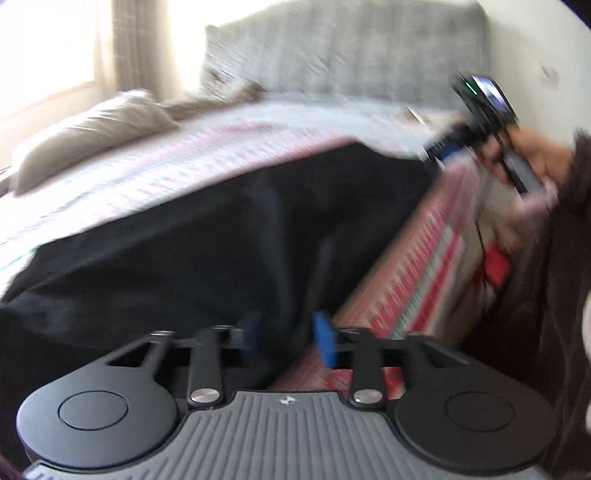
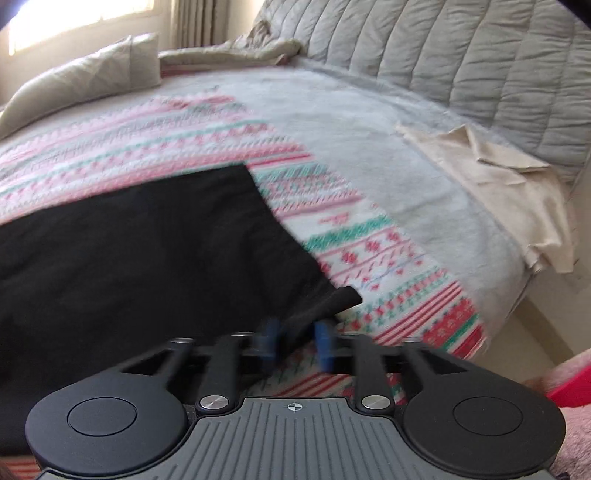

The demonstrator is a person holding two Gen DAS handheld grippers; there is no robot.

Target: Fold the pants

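A bedroom in a home: a bed (image 2: 369, 122) covered by a pink, red and green patterned blanket (image 2: 207, 133), a grey pillow (image 2: 85, 81) near its head, a quilted grey padded headboard (image 2: 461, 62) along the wall, and a curtained window (image 2: 74, 22) letting in daylight.

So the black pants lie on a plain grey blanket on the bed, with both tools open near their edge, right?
Not quite: the blanket under the black pants is patterned in pink, red and green, as the right wrist view shows. The rest holds.
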